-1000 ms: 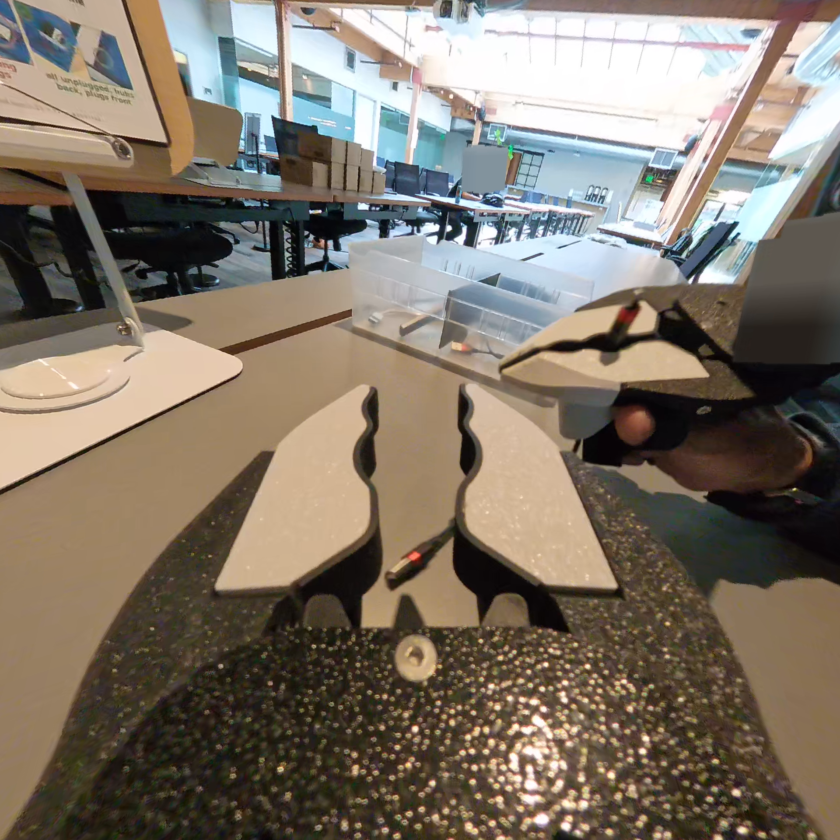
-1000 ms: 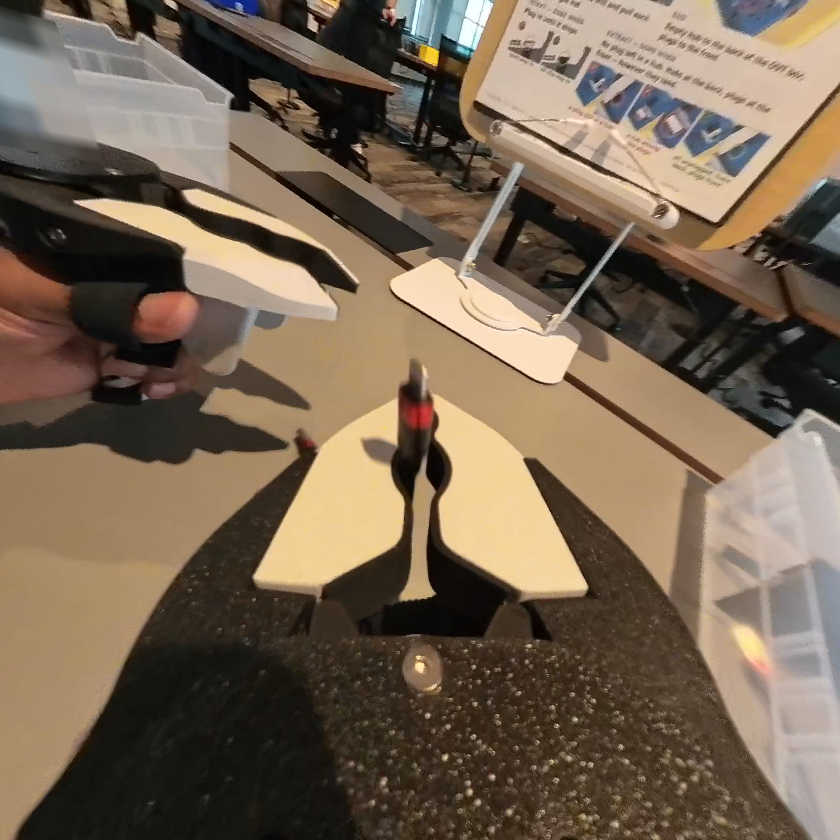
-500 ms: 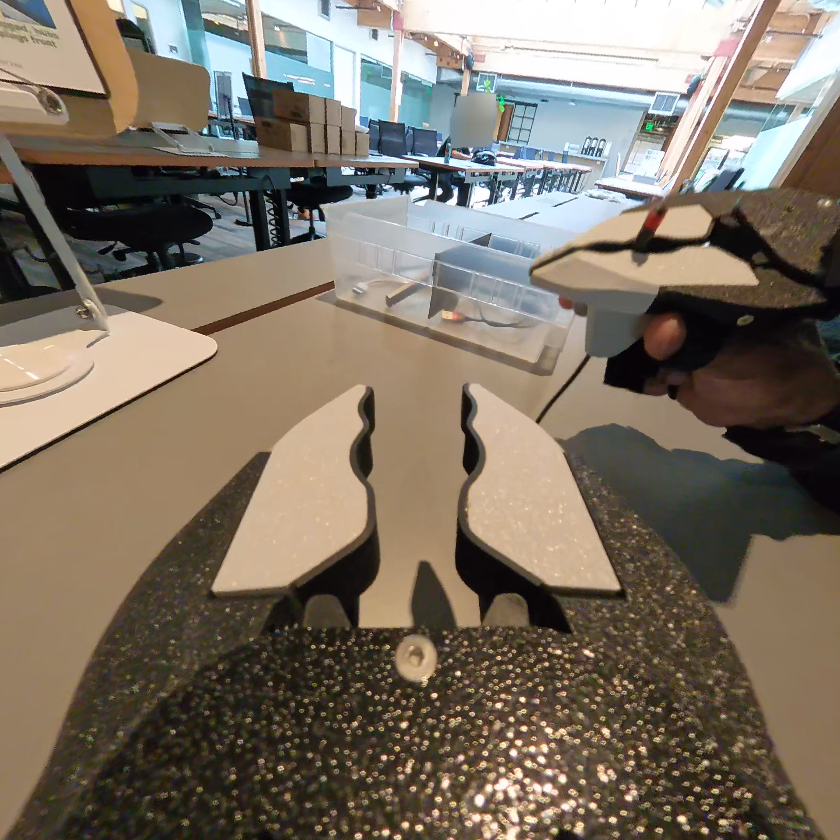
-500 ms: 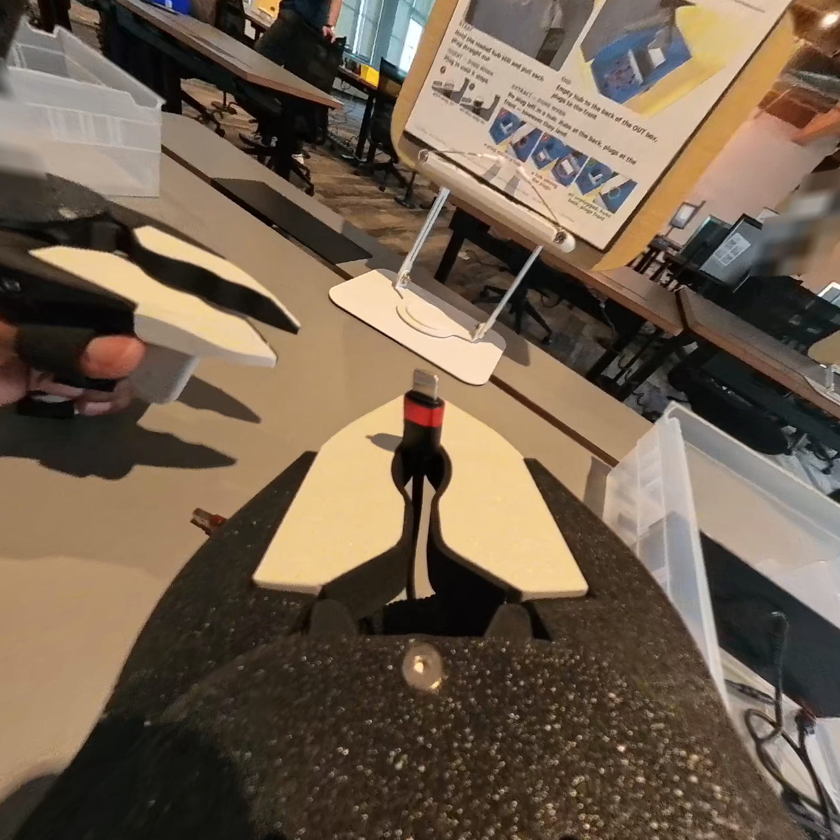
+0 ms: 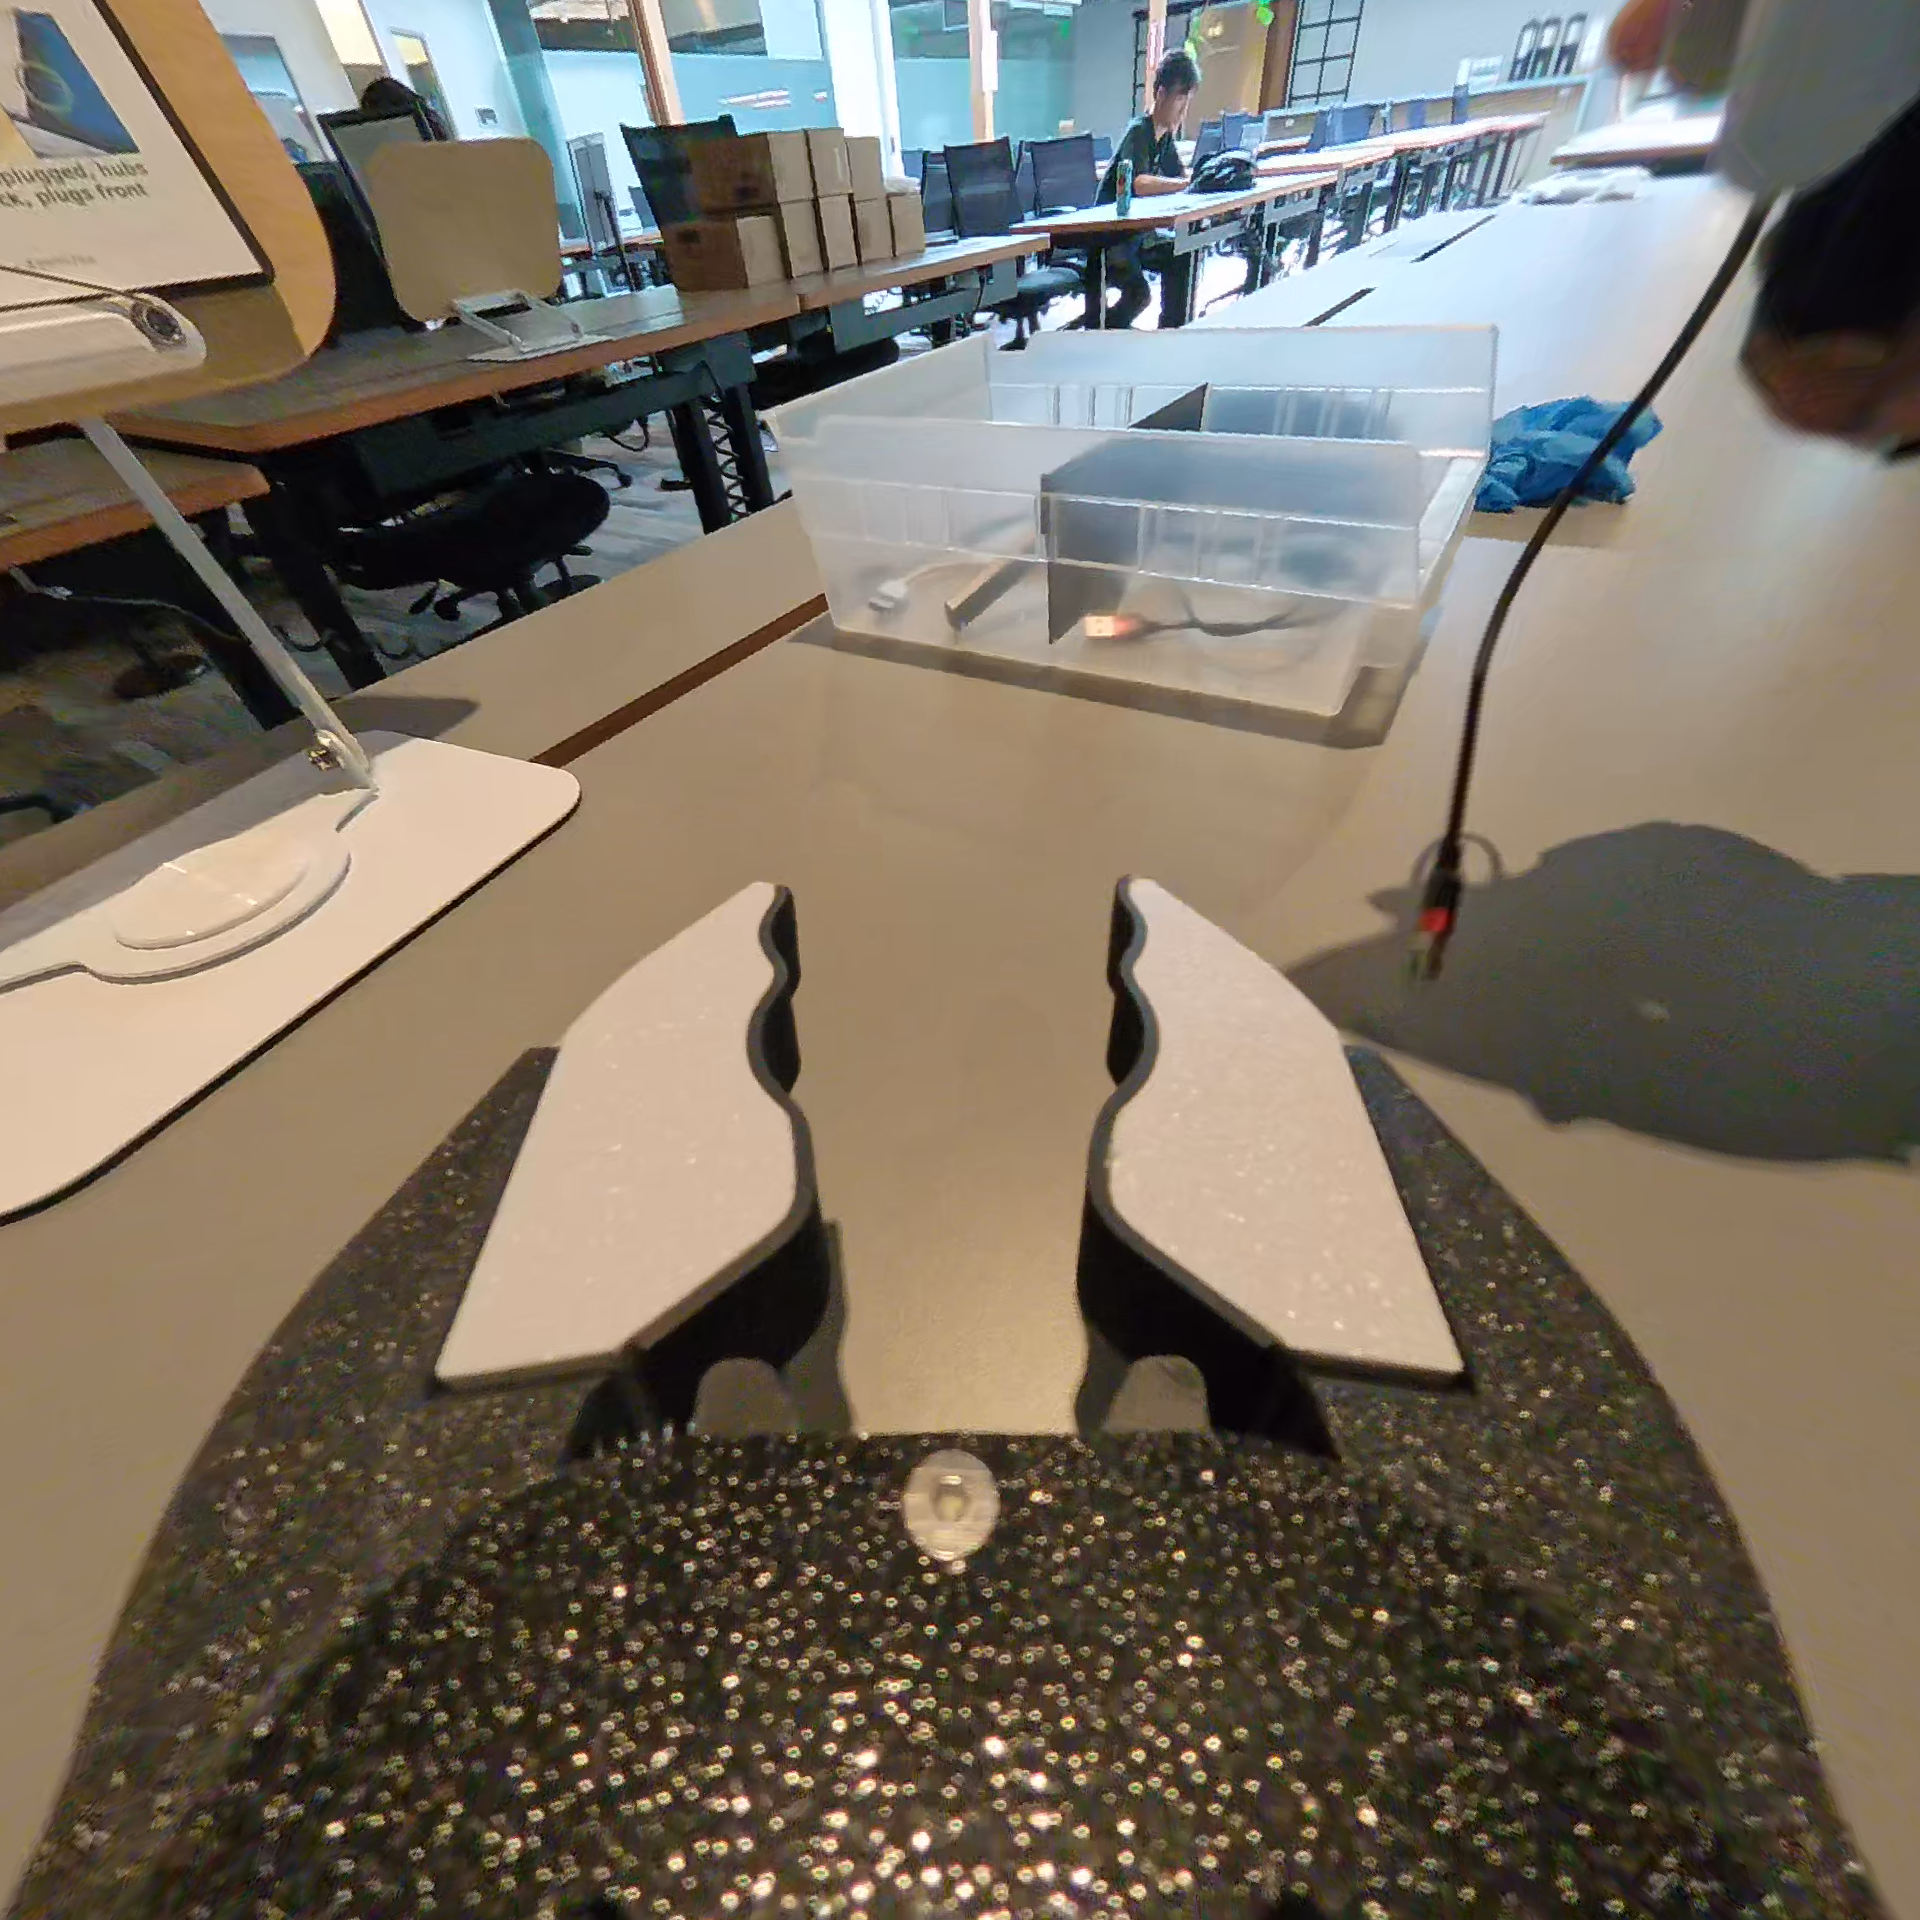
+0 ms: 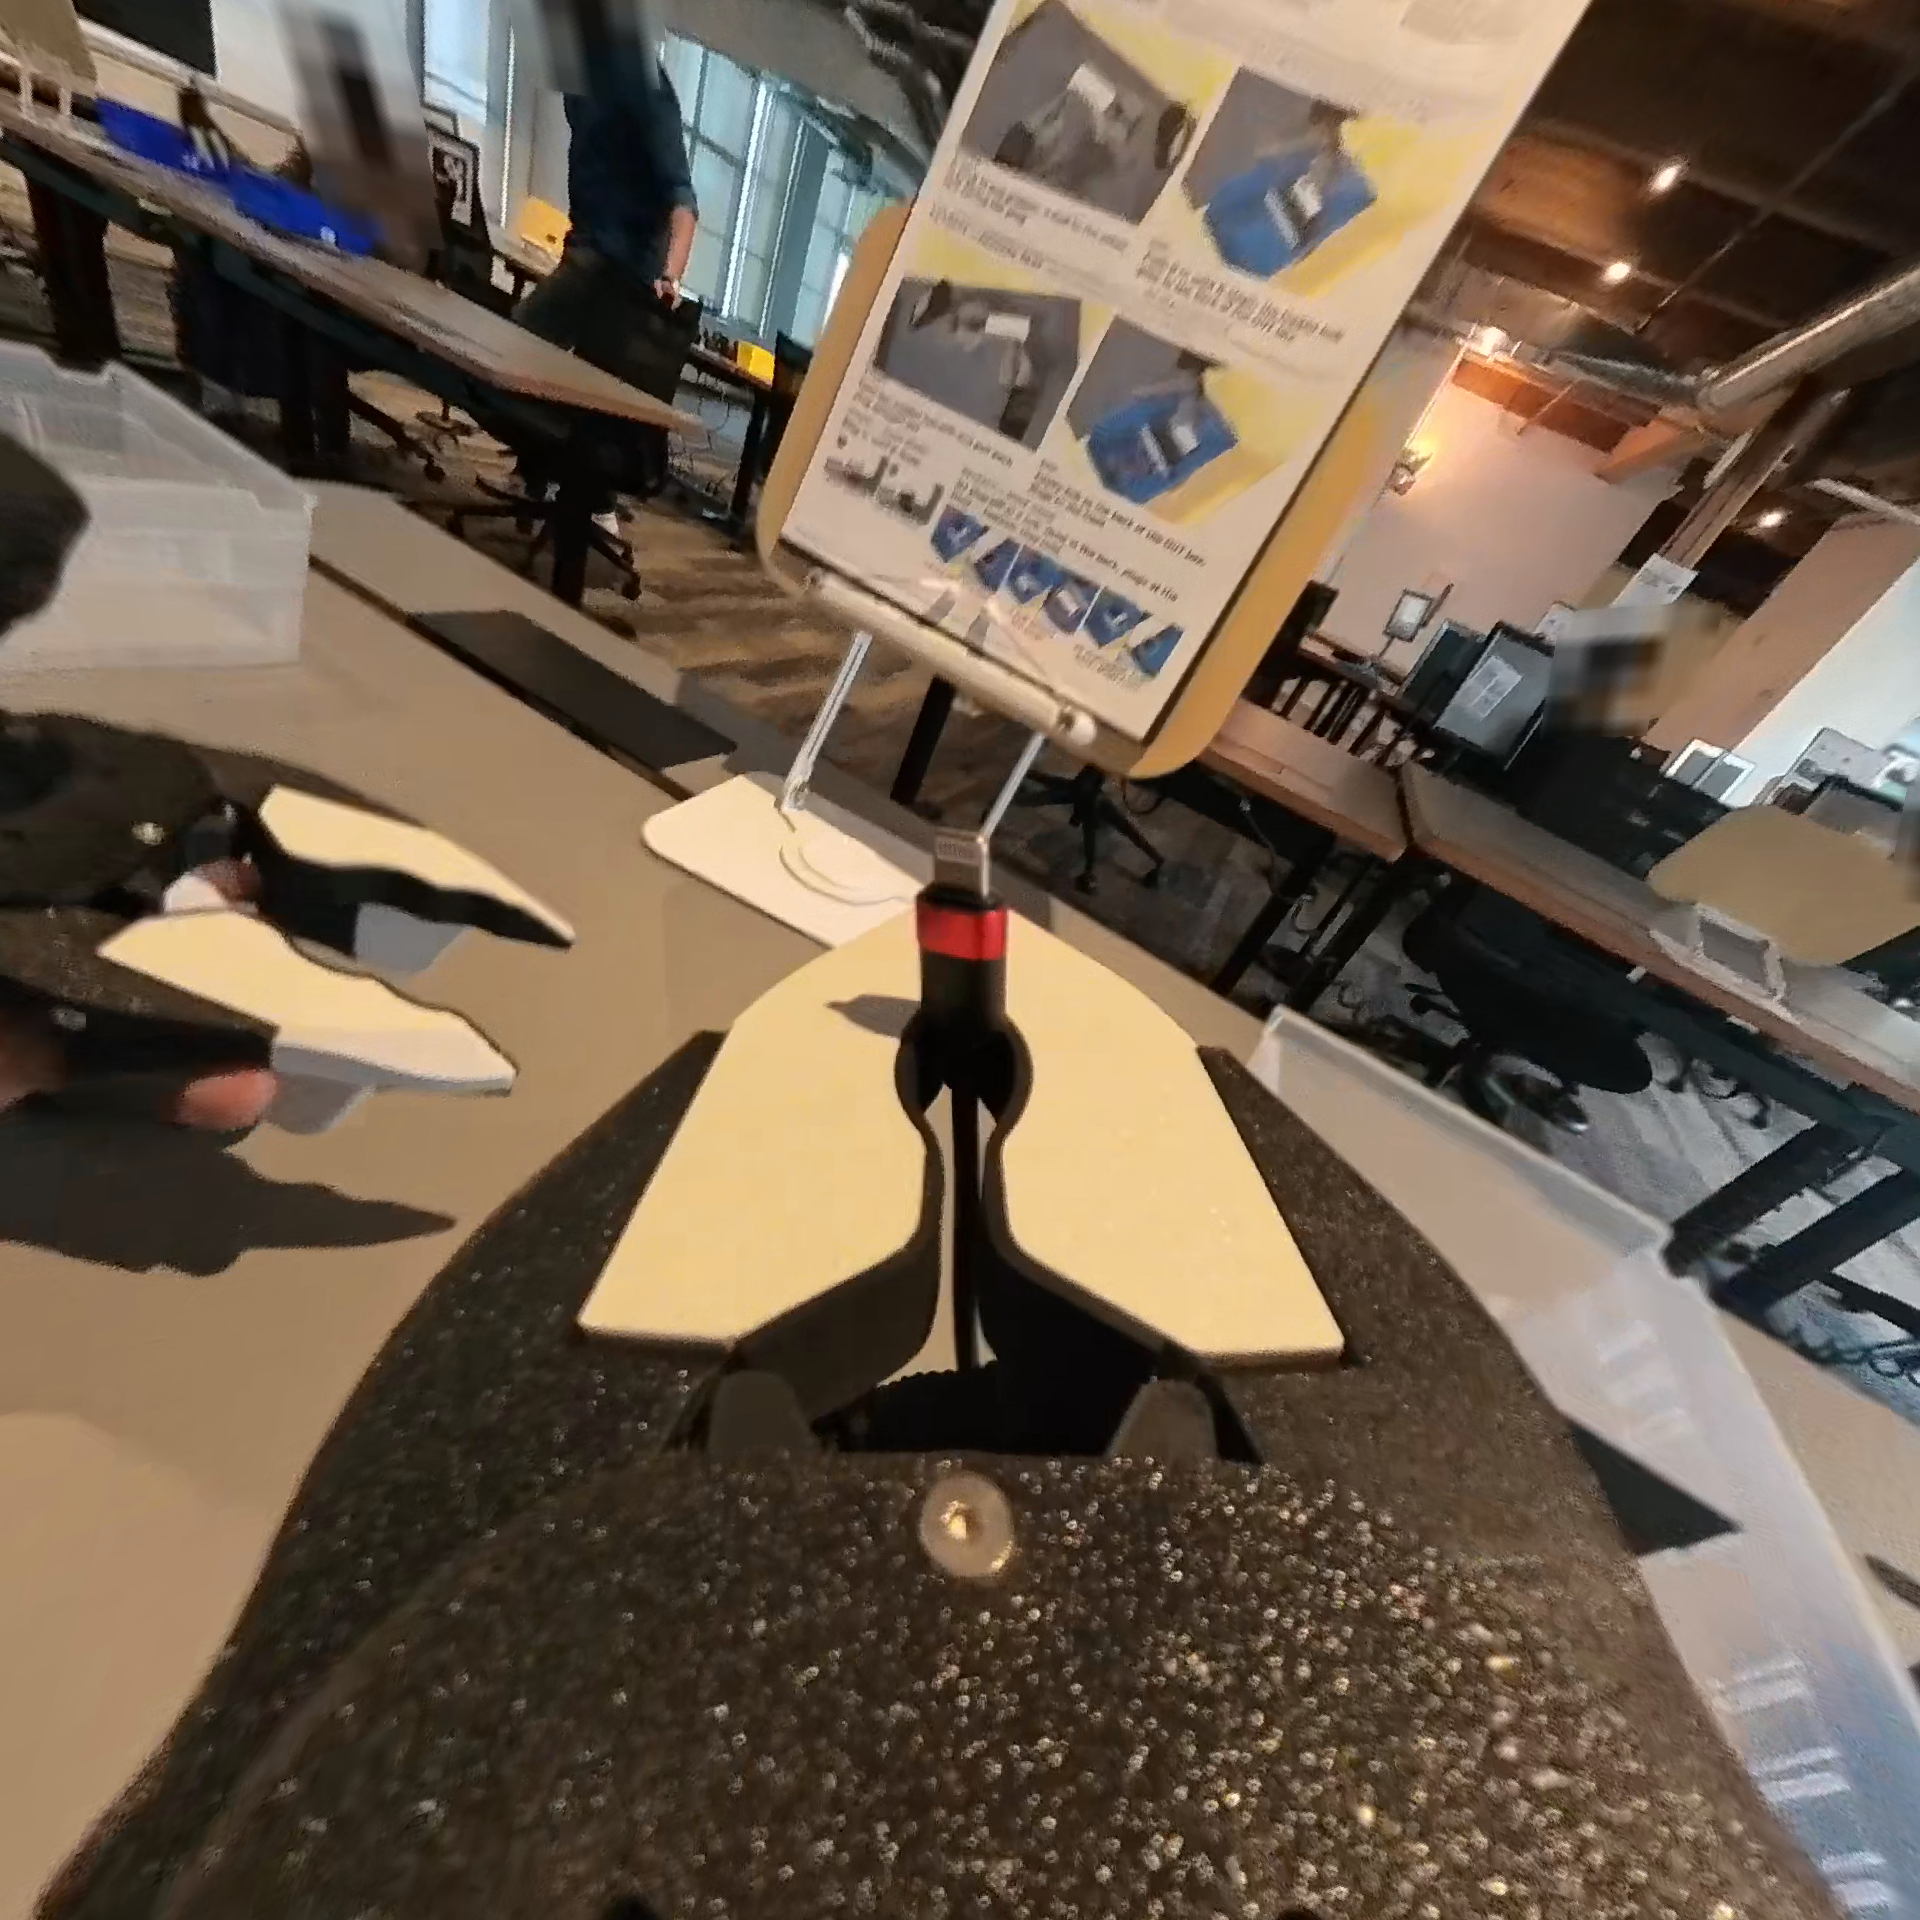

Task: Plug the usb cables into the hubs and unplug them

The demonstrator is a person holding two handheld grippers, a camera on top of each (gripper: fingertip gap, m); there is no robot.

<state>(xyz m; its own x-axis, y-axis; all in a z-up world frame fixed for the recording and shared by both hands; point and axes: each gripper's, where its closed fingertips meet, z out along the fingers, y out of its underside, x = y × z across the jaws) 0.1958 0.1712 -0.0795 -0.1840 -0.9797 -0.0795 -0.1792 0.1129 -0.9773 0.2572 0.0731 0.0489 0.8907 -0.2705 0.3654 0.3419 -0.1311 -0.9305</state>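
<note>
One cable (image 6: 961,1049) is pinched near its plug by the right gripper (image 6: 961,1023), its far end (image 5: 1439,914) dangling at three o'clock of the spread, empty left gripper (image 5: 951,997); it could snag on the bin (image 5: 1143,551).

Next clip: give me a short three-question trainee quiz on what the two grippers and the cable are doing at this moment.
1. True or false: the left gripper is shut on a cable.
2. What does the right gripper hold?
A. a hub
B. the black cable, just behind its red-banded plug
C. nothing
3. Fill in: the cable's free end hangs down near the ____, to the right of the left gripper.

Key:
1. False. Its jaws stand apart with only bare table between them.
2. B. The plug sticks out past the fingertips.
3. table. Whether it touches cannot be told; the clear bin sits farther back.
</note>
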